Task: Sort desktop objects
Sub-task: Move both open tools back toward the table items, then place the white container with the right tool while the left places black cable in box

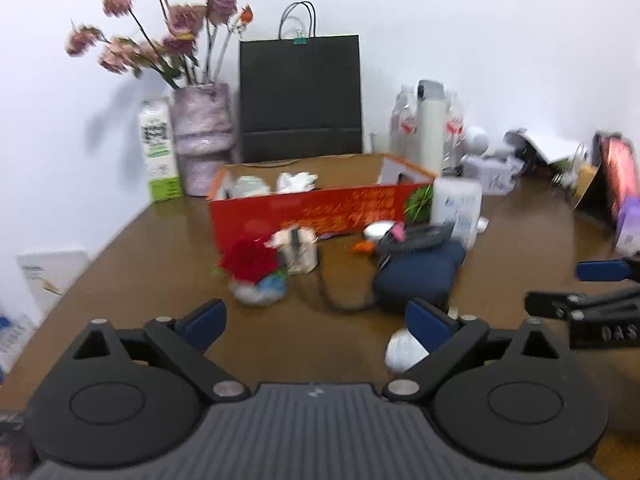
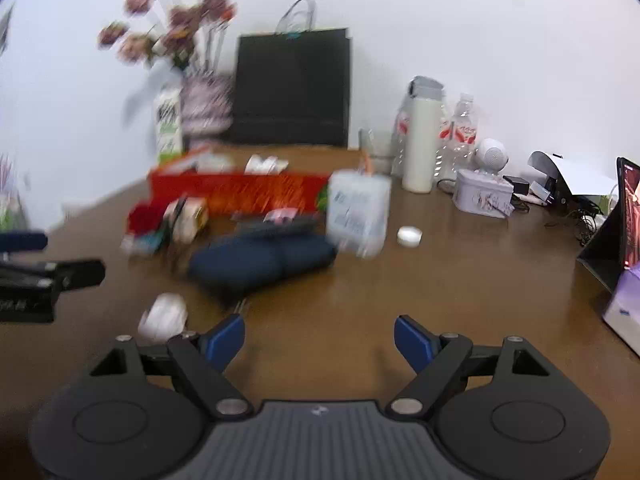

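Note:
An open red box (image 1: 320, 210) (image 2: 240, 190) stands mid-table with white crumpled items inside. In front lie a red flower (image 1: 250, 260), a small cream carton (image 1: 298, 250), a dark blue pouch (image 1: 418, 276) (image 2: 260, 260) with a black remote (image 1: 416, 236) on it, a white tissue pack (image 1: 458, 206) (image 2: 358, 212) and a crumpled white ball (image 1: 402, 350) (image 2: 164, 316). My left gripper (image 1: 316, 324) is open and empty above the table, the white ball by its right finger. My right gripper (image 2: 320, 338) is open and empty over bare table; it shows in the left wrist view (image 1: 592, 284).
At the back stand a vase of pink flowers (image 1: 204, 140), a milk carton (image 1: 158, 150), a black paper bag (image 1: 300, 100), a white flask (image 1: 430, 128) and water bottles. A small white puck (image 2: 409, 236), a tin (image 2: 482, 192) and a tablet (image 2: 628, 216) sit right.

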`<action>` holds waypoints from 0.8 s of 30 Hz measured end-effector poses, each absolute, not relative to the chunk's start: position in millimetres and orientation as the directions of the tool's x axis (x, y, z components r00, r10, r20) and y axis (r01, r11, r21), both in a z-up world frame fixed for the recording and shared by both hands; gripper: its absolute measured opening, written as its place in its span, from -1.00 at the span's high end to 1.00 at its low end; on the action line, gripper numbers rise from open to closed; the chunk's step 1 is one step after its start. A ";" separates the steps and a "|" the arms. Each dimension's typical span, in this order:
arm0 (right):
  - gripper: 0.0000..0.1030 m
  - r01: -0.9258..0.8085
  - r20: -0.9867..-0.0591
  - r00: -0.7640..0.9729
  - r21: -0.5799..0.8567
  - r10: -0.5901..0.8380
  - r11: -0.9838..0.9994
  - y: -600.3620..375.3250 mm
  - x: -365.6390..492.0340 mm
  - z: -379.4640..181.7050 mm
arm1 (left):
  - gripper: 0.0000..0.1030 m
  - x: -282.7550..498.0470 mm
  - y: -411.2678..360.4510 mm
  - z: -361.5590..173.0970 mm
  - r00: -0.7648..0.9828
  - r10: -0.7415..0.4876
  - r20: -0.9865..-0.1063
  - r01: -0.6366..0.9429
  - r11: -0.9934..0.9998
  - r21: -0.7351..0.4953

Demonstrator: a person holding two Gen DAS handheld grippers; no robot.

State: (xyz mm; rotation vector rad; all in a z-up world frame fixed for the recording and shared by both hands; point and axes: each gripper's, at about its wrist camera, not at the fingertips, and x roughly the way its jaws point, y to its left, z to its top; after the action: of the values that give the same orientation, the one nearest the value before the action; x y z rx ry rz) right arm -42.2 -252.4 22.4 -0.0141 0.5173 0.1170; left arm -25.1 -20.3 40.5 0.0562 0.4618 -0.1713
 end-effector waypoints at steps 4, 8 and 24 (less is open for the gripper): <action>-0.55 -0.060 -0.498 0.862 0.075 0.089 0.995 -269.8 4.6 33.8 | -0.90 20.8 -23.0 52.8 0.828 -0.276 -0.488 0.220 0.961 -0.169; -0.53 -0.022 -0.497 0.864 0.123 0.081 0.992 -282.6 37.4 37.8 | -0.90 67.3 -54.4 61.2 0.786 -0.356 -0.505 0.305 0.934 -0.184; -0.30 -0.072 -0.538 0.833 0.129 0.131 0.989 -266.8 155.6 33.8 | 0.11 178.6 -69.9 15.0 0.553 -0.446 -0.704 0.288 0.895 -0.340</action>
State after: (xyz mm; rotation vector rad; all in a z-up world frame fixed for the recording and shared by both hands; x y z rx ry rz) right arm 155.6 -266.8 33.8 0.1044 0.5772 0.1077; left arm 178.6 -69.9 15.0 -0.1940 0.8850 -0.4369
